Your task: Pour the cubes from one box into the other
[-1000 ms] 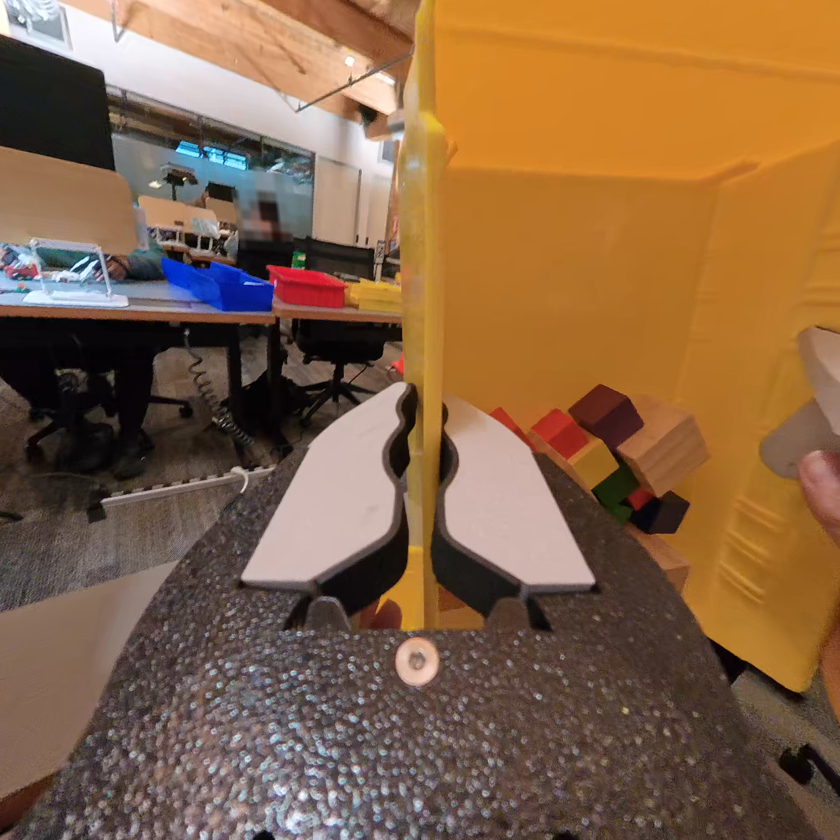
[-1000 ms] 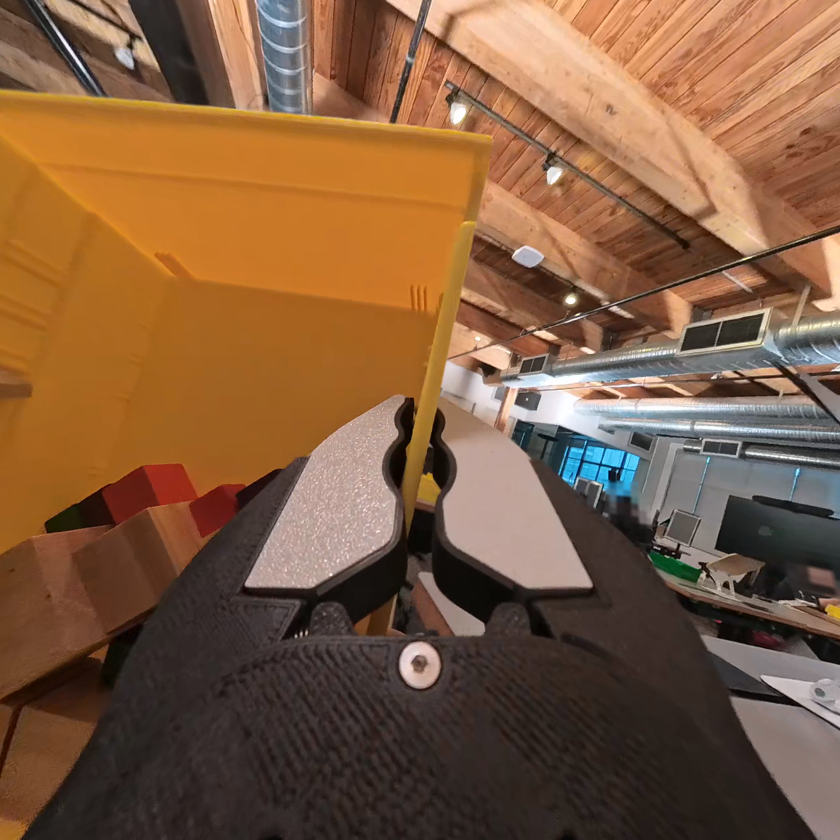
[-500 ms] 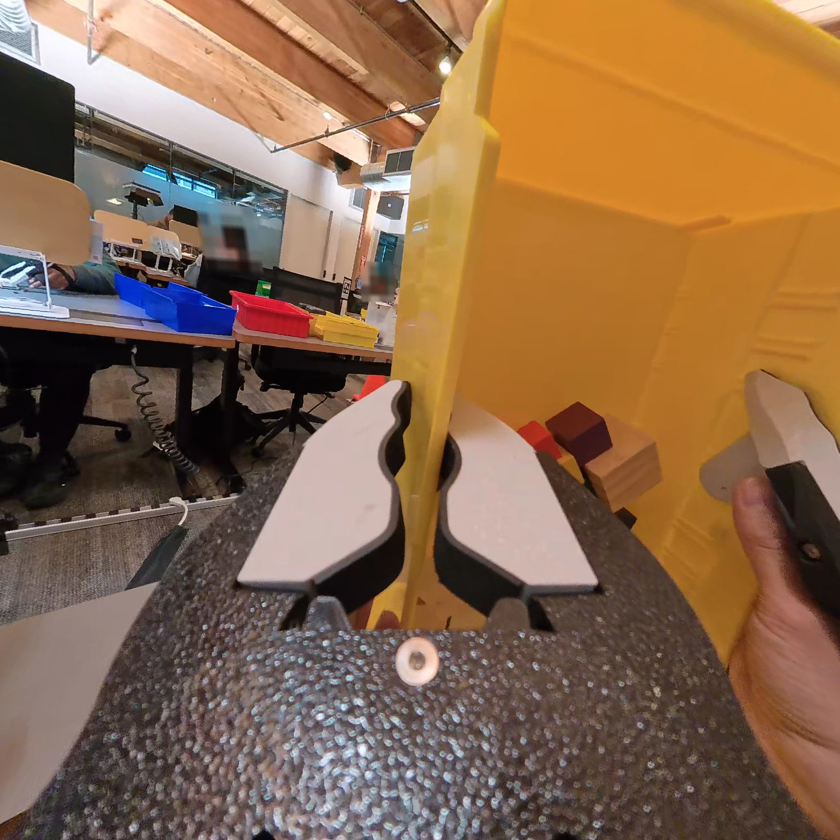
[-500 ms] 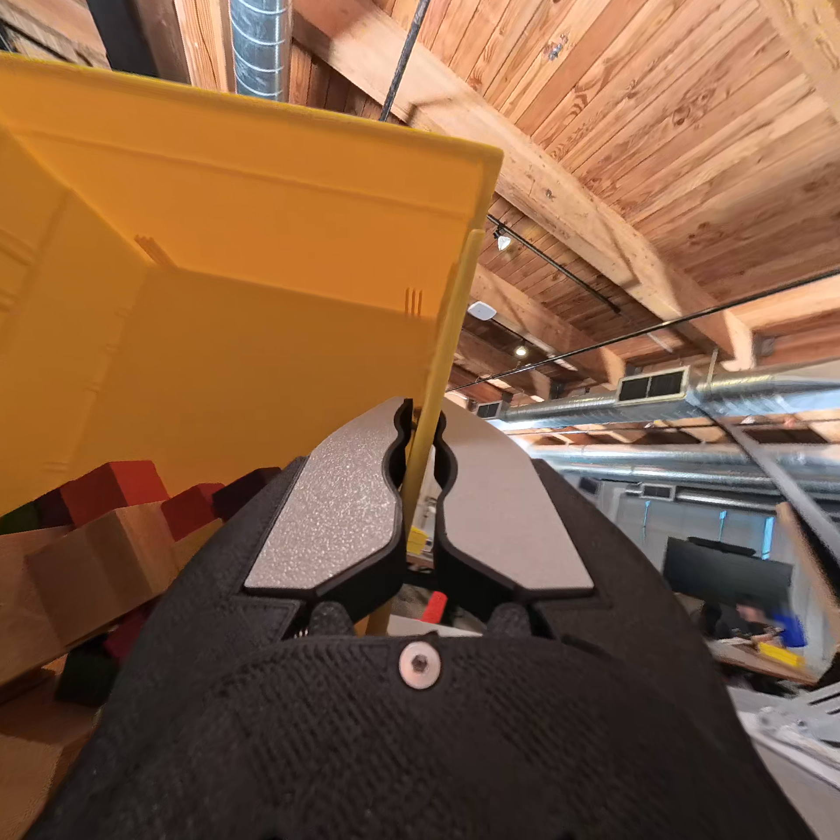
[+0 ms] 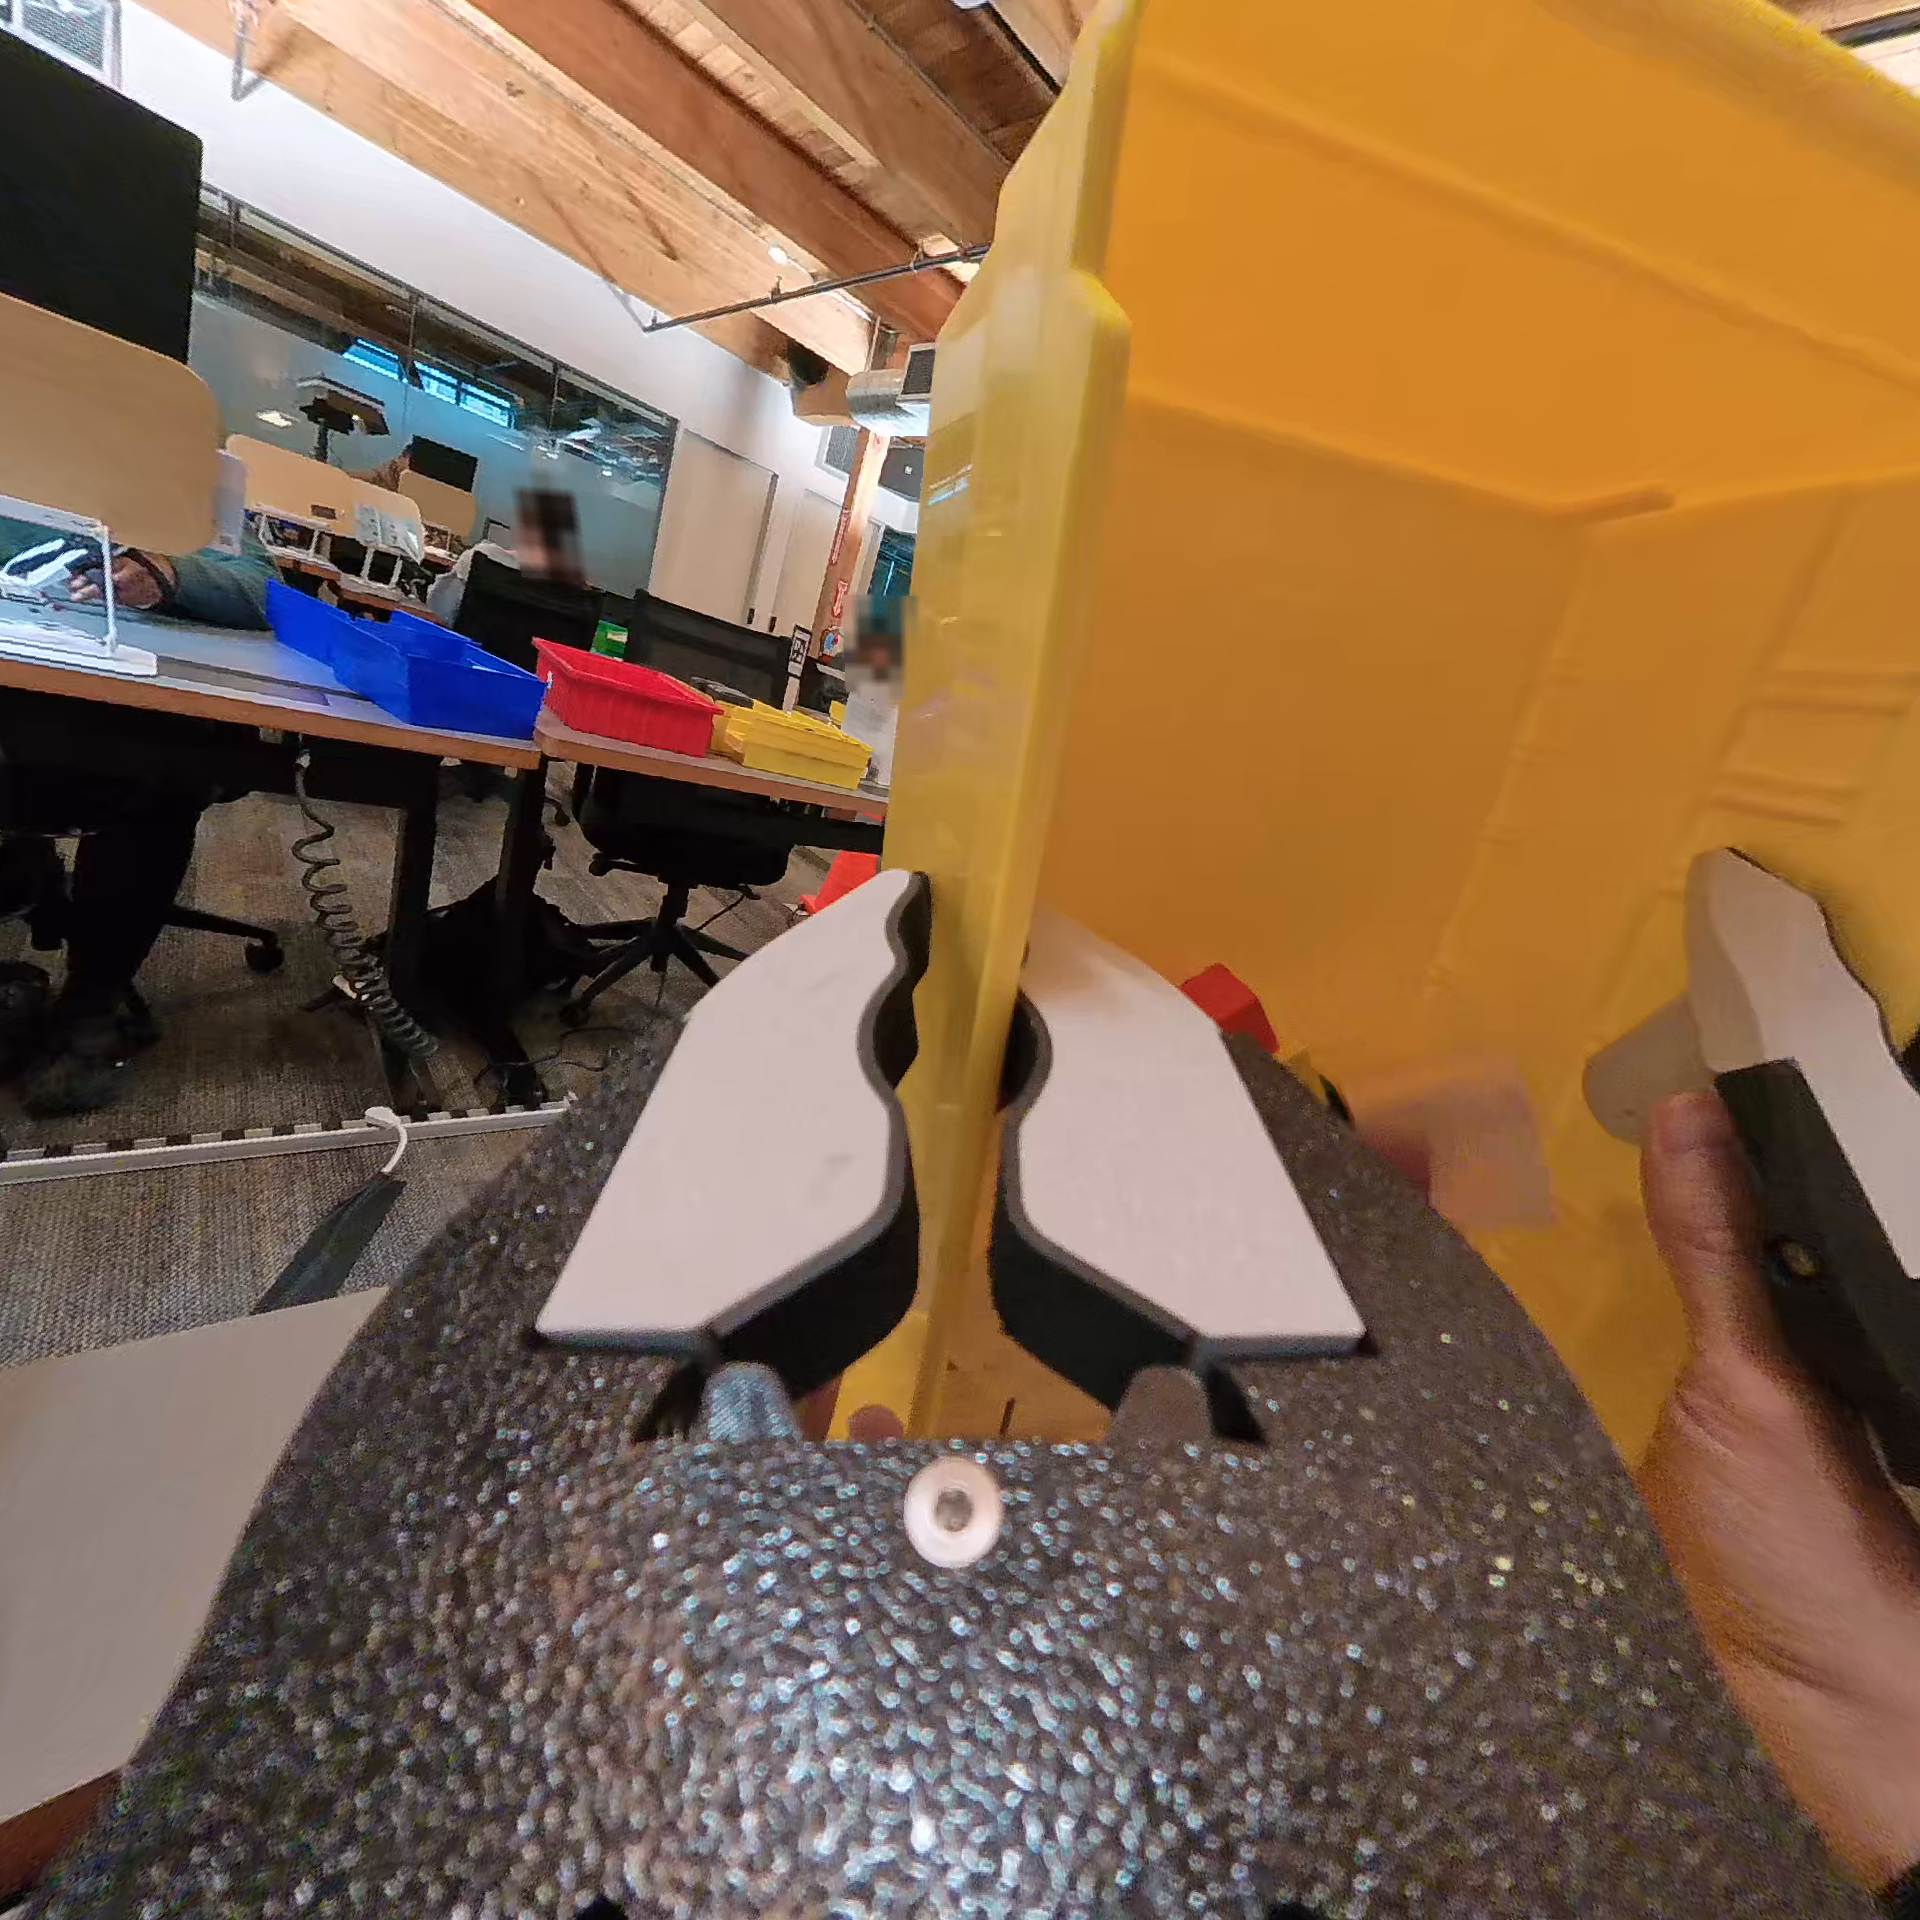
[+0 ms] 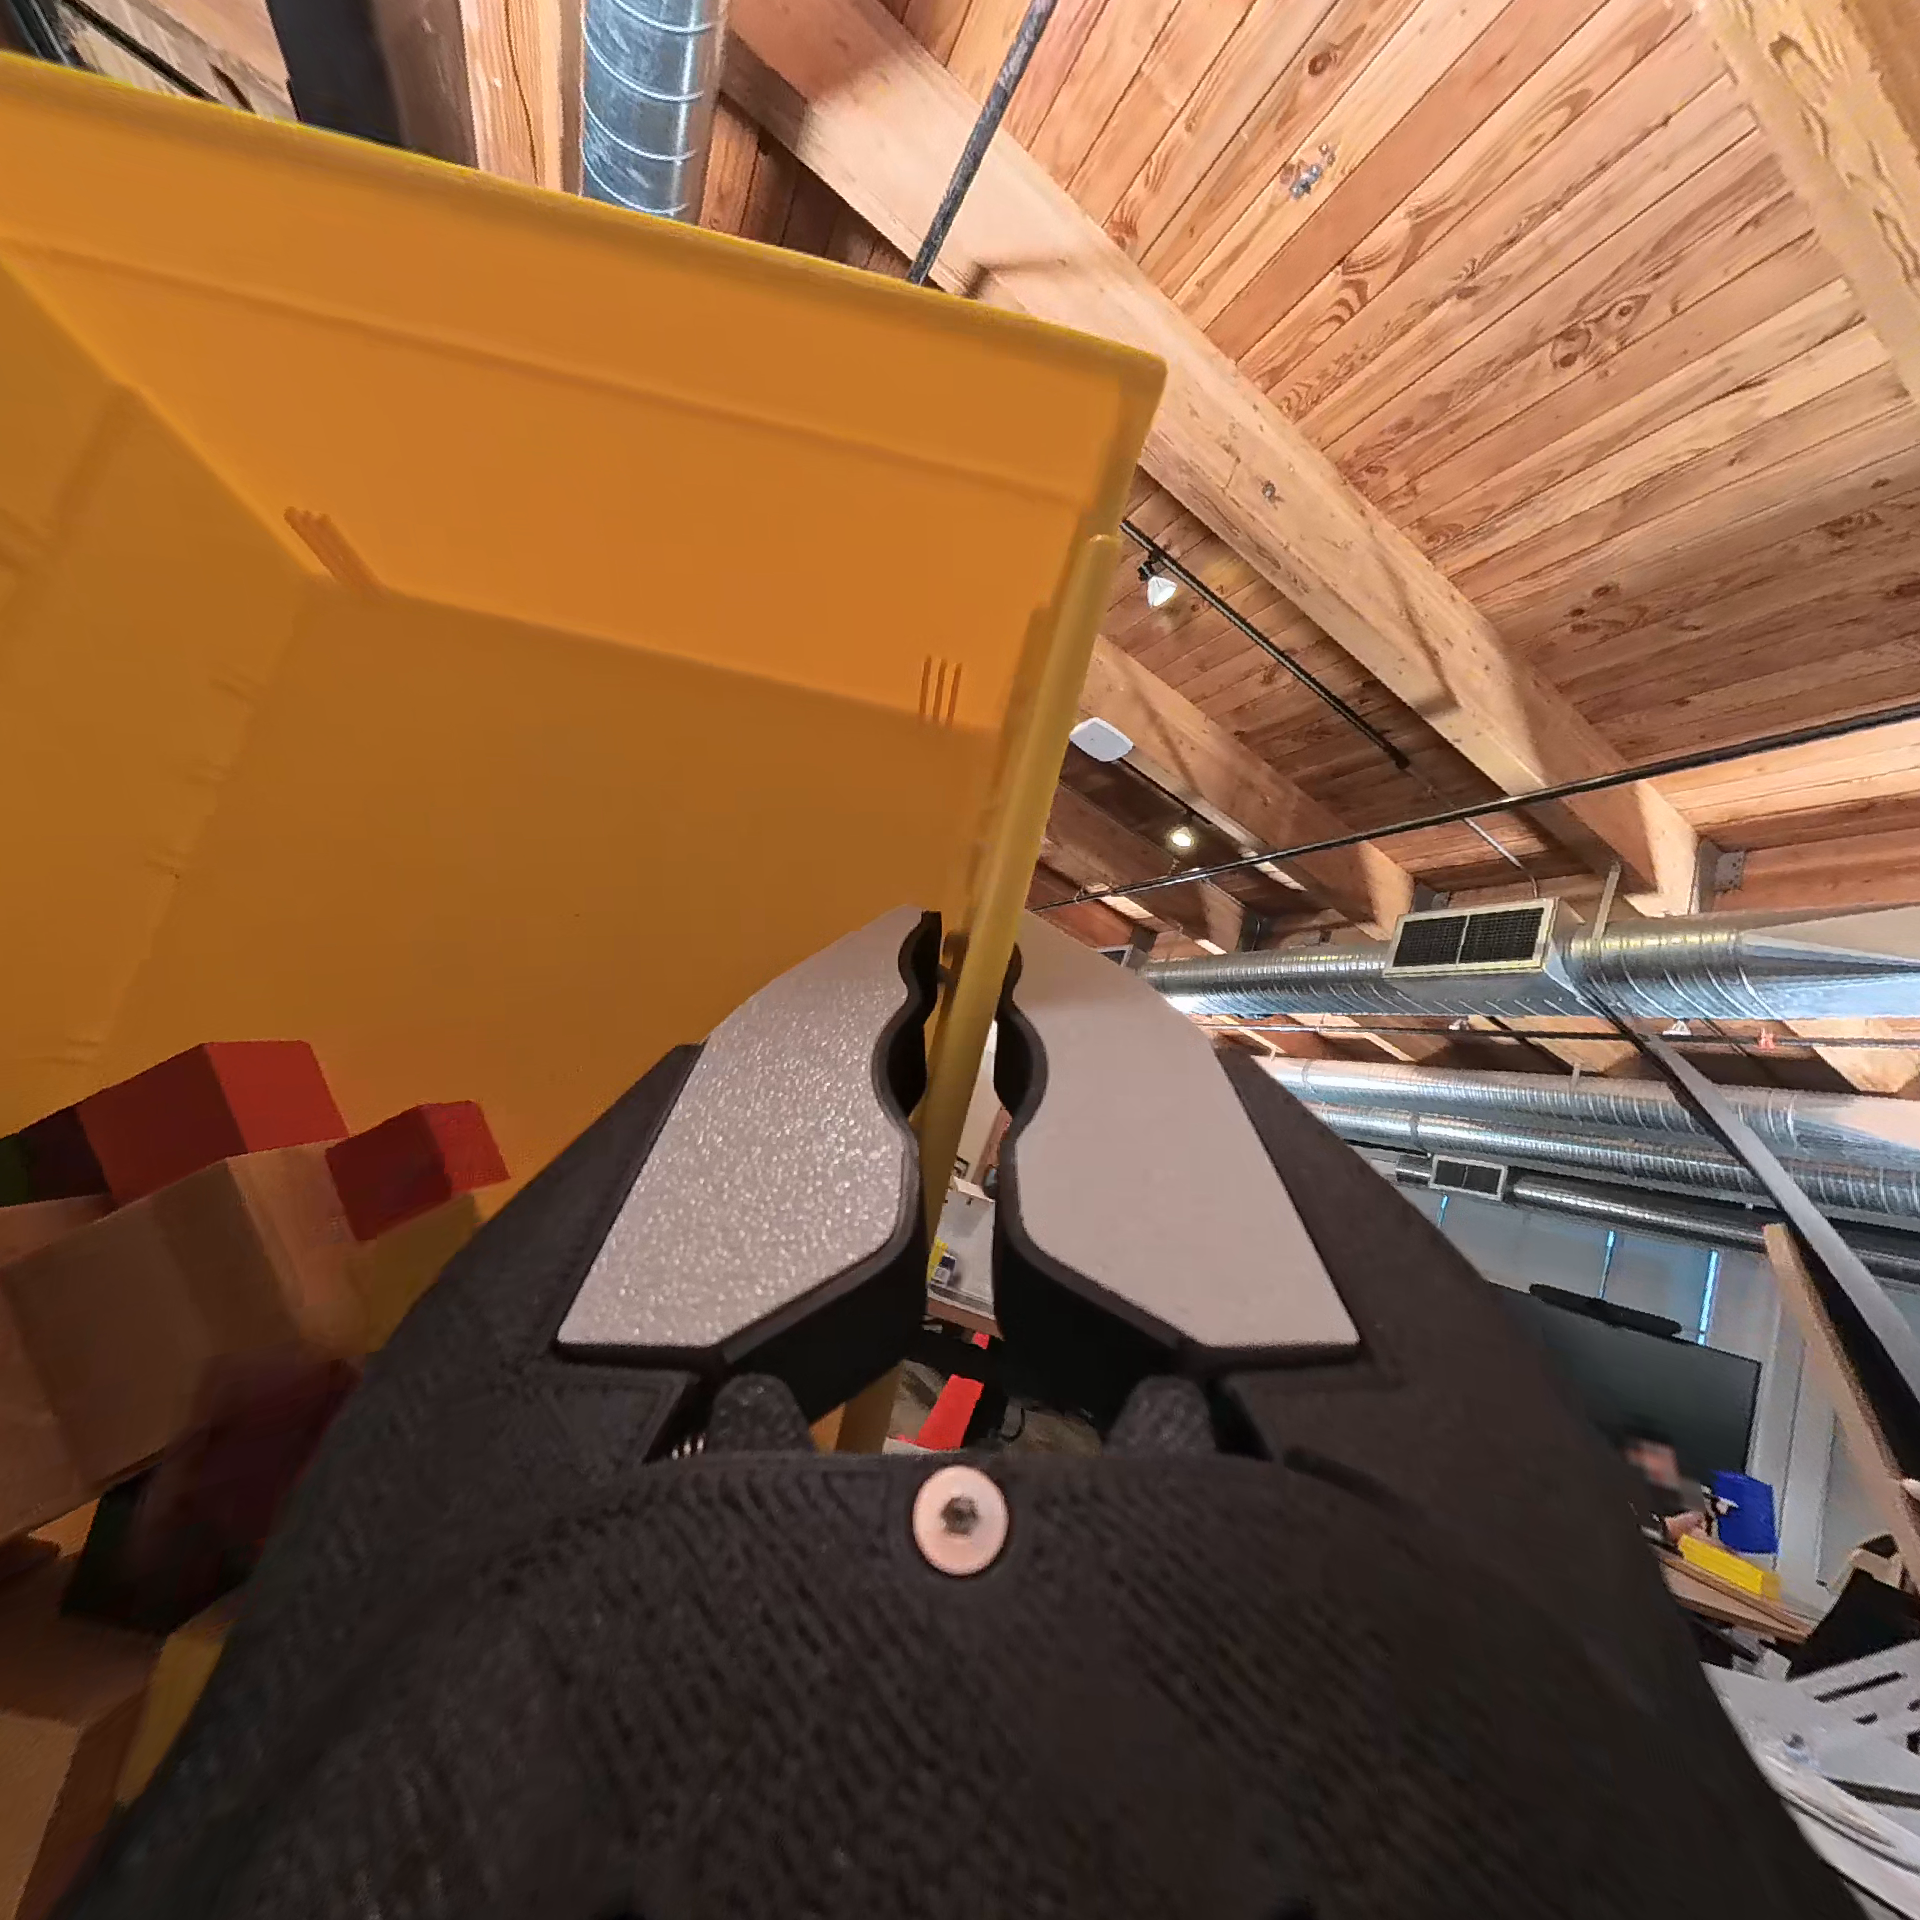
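A yellow box [image 5: 1351,644] is held up in the air and tipped steeply, its open side toward the cameras. My left gripper [image 5: 961,904] is shut on its left wall. My right gripper [image 6: 971,940] is shut on its right wall [image 6: 1029,831] and also shows at the right edge of the left wrist view [image 5: 1766,997], held by a hand [image 5: 1787,1455]. Red [image 6: 218,1096] and plain wooden cubes [image 6: 177,1288] are piled low in the box. In the left wrist view one red cube [image 5: 1231,997] and a blurred cube [image 5: 1455,1132] show. The other box is out of view.
Desks with blue [image 5: 416,665], red [image 5: 623,701] and yellow bins [image 5: 795,743], office chairs and seated people stand behind on the left. A pale table surface [image 5: 135,1507] lies low at the left. Wooden ceiling beams and ducts [image 6: 1558,966] are above on the right.
The yellow box has tipped further and both wrist views have swung upward. The cubes have slid lower toward the box's opening; fewer show in the left wrist view and one is blurred by motion.
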{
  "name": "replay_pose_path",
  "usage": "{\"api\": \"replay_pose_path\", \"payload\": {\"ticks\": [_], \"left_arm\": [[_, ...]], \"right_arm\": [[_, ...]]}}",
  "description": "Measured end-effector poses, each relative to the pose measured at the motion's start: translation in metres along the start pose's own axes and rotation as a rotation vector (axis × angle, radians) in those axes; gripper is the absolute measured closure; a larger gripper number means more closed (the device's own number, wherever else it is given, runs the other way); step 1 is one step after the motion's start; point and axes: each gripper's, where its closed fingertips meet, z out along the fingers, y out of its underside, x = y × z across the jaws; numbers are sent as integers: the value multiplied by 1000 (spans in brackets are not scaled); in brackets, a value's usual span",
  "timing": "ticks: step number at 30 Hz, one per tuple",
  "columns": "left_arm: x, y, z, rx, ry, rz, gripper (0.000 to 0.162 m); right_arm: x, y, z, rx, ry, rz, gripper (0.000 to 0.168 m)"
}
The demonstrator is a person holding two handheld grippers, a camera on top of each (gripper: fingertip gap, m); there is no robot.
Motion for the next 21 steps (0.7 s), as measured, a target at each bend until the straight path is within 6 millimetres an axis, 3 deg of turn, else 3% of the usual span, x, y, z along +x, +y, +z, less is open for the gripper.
{"api": "replay_pose_path", "payload": {"ticks": [10, 19, 21], "left_arm": [[-17, 18, -1, -39, -34, -22, 152], [-14, 4, -4, 13, -5, -34, 152], [-13, 7, -1, -2, 4, -33, 151]], "right_arm": [[-18, 15, -2, -20, -52, 30, 161], [-14, -2, 0, 47, -44, 29, 161], [-13, 5, 0, 29, -44, 34, 161]]}}
